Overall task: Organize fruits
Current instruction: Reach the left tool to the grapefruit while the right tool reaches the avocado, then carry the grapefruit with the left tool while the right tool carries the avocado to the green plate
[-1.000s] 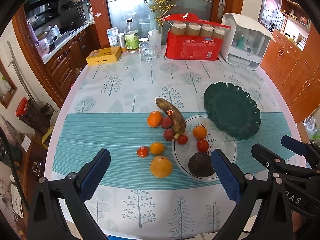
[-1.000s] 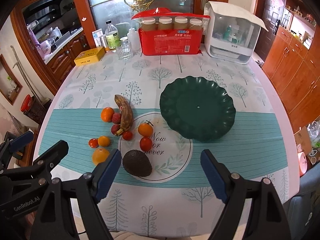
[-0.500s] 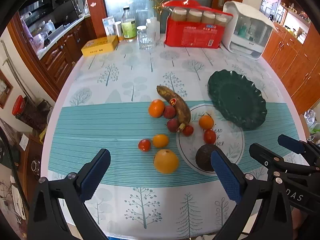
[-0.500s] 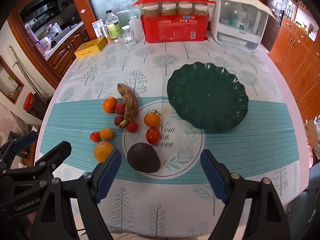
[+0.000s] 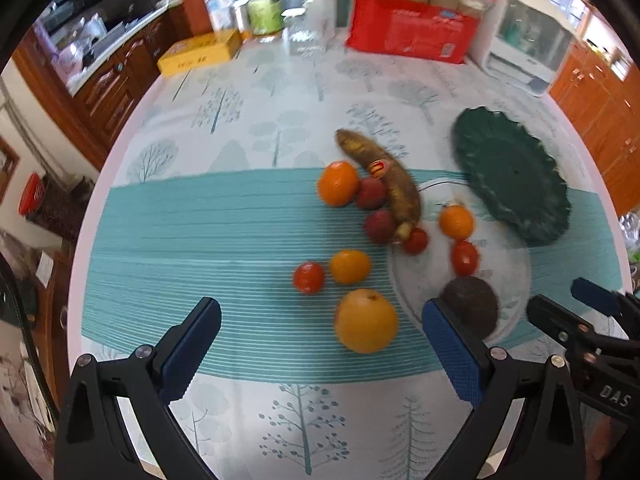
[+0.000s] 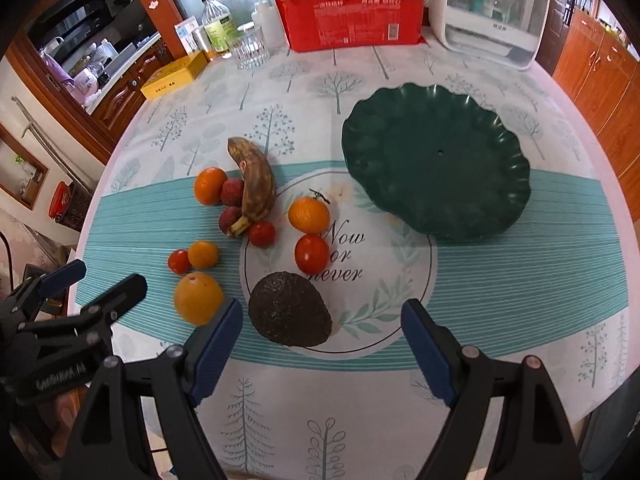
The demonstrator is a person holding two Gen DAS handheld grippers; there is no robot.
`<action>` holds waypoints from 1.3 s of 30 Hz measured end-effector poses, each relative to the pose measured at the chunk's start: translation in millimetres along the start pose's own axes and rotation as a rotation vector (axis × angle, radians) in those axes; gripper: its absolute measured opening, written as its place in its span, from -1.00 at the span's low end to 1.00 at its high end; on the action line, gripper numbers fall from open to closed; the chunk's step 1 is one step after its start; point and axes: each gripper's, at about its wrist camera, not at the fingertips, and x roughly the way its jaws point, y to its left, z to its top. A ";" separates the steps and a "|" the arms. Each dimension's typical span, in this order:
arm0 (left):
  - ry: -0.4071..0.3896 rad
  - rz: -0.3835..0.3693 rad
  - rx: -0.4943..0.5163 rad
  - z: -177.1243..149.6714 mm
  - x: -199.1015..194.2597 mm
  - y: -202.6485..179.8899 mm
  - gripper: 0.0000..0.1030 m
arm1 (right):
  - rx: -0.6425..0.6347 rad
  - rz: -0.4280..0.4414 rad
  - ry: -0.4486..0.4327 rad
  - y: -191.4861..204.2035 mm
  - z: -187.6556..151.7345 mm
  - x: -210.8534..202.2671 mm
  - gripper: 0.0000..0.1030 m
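Note:
Loose fruit lies mid-table: a brown banana [image 6: 256,184], a dark avocado [image 6: 290,314], a big orange [image 6: 199,299], smaller oranges [image 6: 309,215], tomatoes [image 6: 311,254] and red lychees [image 6: 232,192]. An empty green scalloped plate [image 6: 436,160] sits right of them. My right gripper [image 6: 322,348] hovers open just in front of the avocado, nothing between its fingers. My left gripper [image 5: 320,344] is open too, with the big orange [image 5: 366,320] just beyond its fingertips and the avocado [image 5: 472,308] by its right finger.
At the back stand a red pack of jars [image 6: 352,20], a white appliance [image 6: 492,16], a glass [image 6: 250,50], bottles and a yellow box [image 6: 174,76]. Wooden cabinets flank the table. Its near edge lies just under both grippers.
Both grippers have come down and forward toward the fruit, so the fruit looks larger. Both stay open. No fruit has moved.

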 end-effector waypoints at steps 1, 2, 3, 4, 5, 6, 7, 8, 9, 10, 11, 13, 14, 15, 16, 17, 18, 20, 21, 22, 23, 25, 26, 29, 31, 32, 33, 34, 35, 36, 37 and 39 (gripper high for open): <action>0.012 -0.001 -0.011 0.2 5.1 4.5 0.94 | -0.003 0.004 0.010 -0.4 0.4 5.9 0.60; 0.029 -0.001 -0.026 0.5 11.9 9.9 0.94 | -0.005 0.008 0.017 -0.3 0.4 10.3 0.60; 0.046 -0.007 -0.042 0.4 19.6 15.1 0.94 | -0.005 0.016 0.026 -0.4 0.1 14.6 0.60; 0.061 -0.012 -0.052 0.4 26.0 18.4 0.94 | -0.005 0.027 0.040 -0.8 0.3 20.8 0.60; 0.077 -0.017 -0.061 -0.1 33.1 21.3 0.94 | -0.007 0.033 0.052 -0.5 0.6 25.5 0.60; 0.091 -0.021 -0.064 -1.0 39.7 23.2 0.94 | -0.009 0.038 0.063 -0.4 0.5 30.3 0.60; 0.103 -0.022 -0.064 -1.7 44.6 23.5 0.93 | -0.012 0.046 0.076 0.0 -0.1 35.7 0.60; 0.117 -0.027 -0.065 -3.4 49.9 23.6 0.92 | -0.015 0.054 0.086 0.6 -0.7 39.8 0.60; 0.130 -0.039 -0.067 -4.9 55.1 23.3 0.90 | -0.020 0.064 0.094 1.6 -1.3 43.9 0.60; 0.145 -0.053 -0.069 -5.9 59.5 21.7 0.88 | -0.026 0.077 0.107 2.7 -2.1 48.4 0.60; 0.160 -0.072 -0.075 -7.0 64.0 20.4 0.86 | -0.035 0.089 0.121 4.5 -2.8 52.4 0.60; 0.167 -0.115 -0.100 -7.3 66.9 19.7 0.85 | -0.057 0.117 0.148 8.6 -4.1 59.8 0.60; 0.173 -0.127 -0.108 -6.7 68.9 18.4 0.85 | -0.068 0.127 0.156 10.2 -4.6 62.3 0.60; 0.176 -0.134 -0.111 -6.4 70.0 17.4 0.81 | -0.078 0.133 0.164 11.5 -5.1 65.1 0.60; 0.180 -0.143 -0.112 -6.1 71.4 15.9 0.79 | -0.091 0.133 0.173 13.9 -5.6 68.6 0.60; 0.188 -0.154 -0.109 -6.4 73.1 13.3 0.78 | -0.100 0.133 0.177 15.3 -5.9 70.4 0.60; 0.195 -0.160 -0.105 -6.7 74.5 10.9 0.77 | -0.109 0.135 0.181 16.7 -6.4 72.2 0.60; 0.207 -0.175 -0.094 -7.4 78.3 5.3 0.72 | -0.127 0.134 0.182 19.4 -7.0 76.5 0.58; 0.214 -0.180 -0.088 -7.8 80.2 2.8 0.67 | -0.135 0.132 0.181 20.3 -6.9 78.0 0.58; 0.223 -0.186 -0.084 -8.8 82.9 -0.1 0.63 | -0.145 0.128 0.179 21.6 -7.0 79.1 0.57; 0.231 -0.189 -0.084 -9.1 85.3 -2.1 0.55 | -0.156 0.122 0.175 23.1 -7.1 80.3 0.54; 0.257 -0.215 -0.089 -11.1 91.4 -5.8 0.46 | -0.177 0.110 0.178 25.7 -8.1 84.1 0.43; 0.268 -0.223 -0.094 -11.3 94.9 -7.7 0.39 | -0.182 0.107 0.181 26.5 -8.9 85.8 0.35; 0.289 -0.242 -0.107 -13.9 102.4 -10.3 0.22 | -0.188 0.109 0.180 25.6 -10.1 88.9 0.32; 0.289 -0.252 -0.110 -14.0 105.8 -11.9 0.13 | -0.193 0.109 0.171 24.7 -11.3 87.6 0.31; 0.284 -0.256 -0.107 -13.8 106.0 -13.6 0.00 | -0.192 0.108 0.167 24.6 -11.2 88.2 0.31; 0.283 -0.256 -0.103 -14.2 106.0 -15.8 0.00 | -0.191 0.108 0.164 24.3 -11.9 87.9 0.30; 0.278 -0.251 -0.101 -14.4 105.2 -16.9 0.00 | -0.196 0.106 0.161 24.7 -12.8 87.8 0.30; 0.272 -0.246 -0.095 -14.6 105.1 -18.8 -0.01 | -0.201 0.102 0.156 25.4 -14.6 86.7 0.29; 0.264 -0.238 -0.080 -15.4 104.0 -21.3 -0.03 | -0.205 0.097 0.152 25.7 -15.5 85.9 0.28; 0.257 -0.231 -0.069 -16.1 102.4 -22.5 -0.03 | -0.209 0.092 0.147 25.5 -17.1 84.4 0.28; 0.250 -0.208 -0.057 -17.5 98.8 -23.8 -0.04 | -0.211 0.087 0.143 26.5 -18.7 82.7 0.27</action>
